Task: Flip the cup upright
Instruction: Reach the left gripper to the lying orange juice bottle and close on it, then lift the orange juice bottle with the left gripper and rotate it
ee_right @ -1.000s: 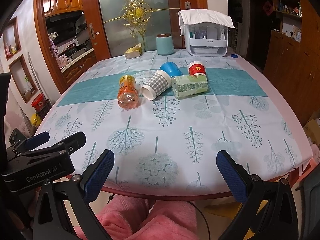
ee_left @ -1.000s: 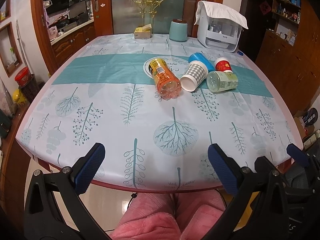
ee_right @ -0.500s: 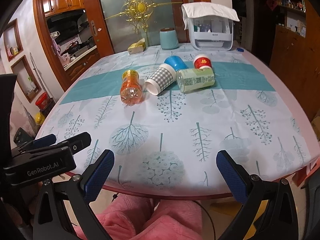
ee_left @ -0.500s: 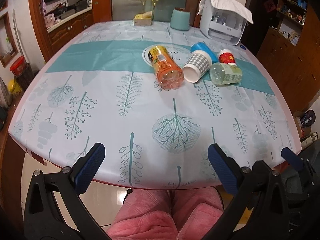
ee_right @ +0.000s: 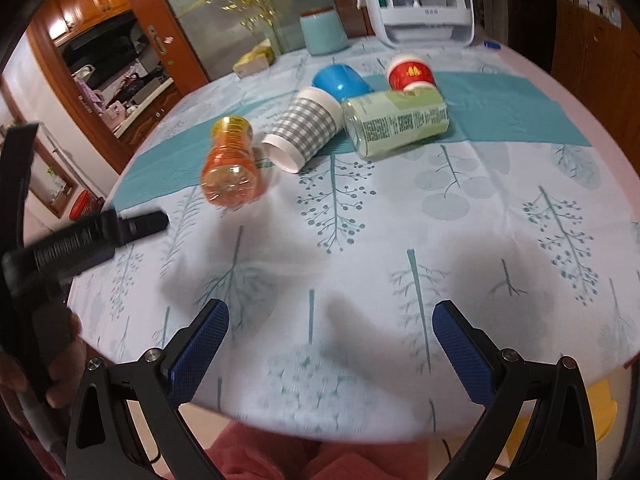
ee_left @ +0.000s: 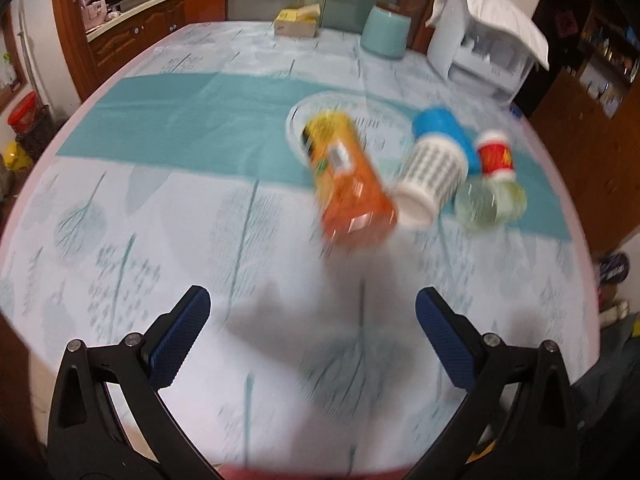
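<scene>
A grey checked paper cup (ee_left: 430, 178) (ee_right: 306, 130) lies on its side mid-table, its white rim toward me. A blue cup (ee_left: 444, 130) (ee_right: 340, 82) lies on its side behind it. A red and white cup (ee_left: 496, 156) (ee_right: 410, 72) stands mouth down to the right. My left gripper (ee_left: 312, 332) is open and empty over the near table, short of the cups. My right gripper (ee_right: 330, 340) is open and empty over the near table; the left gripper's body (ee_right: 88, 236) shows at its left.
An orange bottle (ee_left: 348, 180) (ee_right: 232, 166) and a pale green can (ee_left: 490, 206) (ee_right: 396, 122) lie on their sides beside the cups. At the back stand a teal canister (ee_left: 386, 30), a tissue box (ee_left: 296, 24) and a white appliance (ee_left: 484, 52). The table edge (ee_right: 320, 436) is just below the grippers.
Both grippers have moved forward over the table toward the cups, which now look larger and nearer. The left wrist view is motion-blurred. No object has moved.
</scene>
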A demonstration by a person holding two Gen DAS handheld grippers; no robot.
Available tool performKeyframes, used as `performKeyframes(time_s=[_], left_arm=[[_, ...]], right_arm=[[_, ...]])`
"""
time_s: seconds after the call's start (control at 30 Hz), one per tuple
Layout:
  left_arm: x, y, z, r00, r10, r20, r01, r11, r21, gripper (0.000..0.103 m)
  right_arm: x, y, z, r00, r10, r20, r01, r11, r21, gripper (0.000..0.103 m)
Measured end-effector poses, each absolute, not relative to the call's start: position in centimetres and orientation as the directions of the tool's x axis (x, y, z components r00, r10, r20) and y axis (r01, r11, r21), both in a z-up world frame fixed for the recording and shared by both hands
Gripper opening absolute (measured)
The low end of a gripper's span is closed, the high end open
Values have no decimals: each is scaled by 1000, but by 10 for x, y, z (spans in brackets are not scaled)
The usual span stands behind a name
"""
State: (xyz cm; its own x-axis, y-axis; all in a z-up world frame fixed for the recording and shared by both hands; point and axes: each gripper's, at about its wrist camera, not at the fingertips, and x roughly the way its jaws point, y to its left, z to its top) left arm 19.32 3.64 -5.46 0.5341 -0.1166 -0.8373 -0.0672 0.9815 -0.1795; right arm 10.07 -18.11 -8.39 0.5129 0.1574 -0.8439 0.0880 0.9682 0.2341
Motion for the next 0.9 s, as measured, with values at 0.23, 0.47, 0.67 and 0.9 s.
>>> performKeyframes(time_s=[0.23, 0.47, 0.67, 0.9], left_arm=[[273, 36, -68, 532, -174, -829, -105, 958, -268, 102], [319, 36, -112, 455, -233, -860, -141, 934, -328, 96], [331, 34, -139, 412, -280, -867, -149, 918, -368, 71], [321, 27, -131, 444, -233, -865, -132, 938, -321, 60]], right_arm=[[151, -187, -110, 475, 190, -859, 99, 959, 267, 103], [177, -197, -125, 464, 195, -864, 131, 950, 285, 103], [187, -204, -133, 452, 203, -869, 144, 945, 295, 103], [180, -203, -133, 450, 201, -870, 150, 944, 295, 103]])
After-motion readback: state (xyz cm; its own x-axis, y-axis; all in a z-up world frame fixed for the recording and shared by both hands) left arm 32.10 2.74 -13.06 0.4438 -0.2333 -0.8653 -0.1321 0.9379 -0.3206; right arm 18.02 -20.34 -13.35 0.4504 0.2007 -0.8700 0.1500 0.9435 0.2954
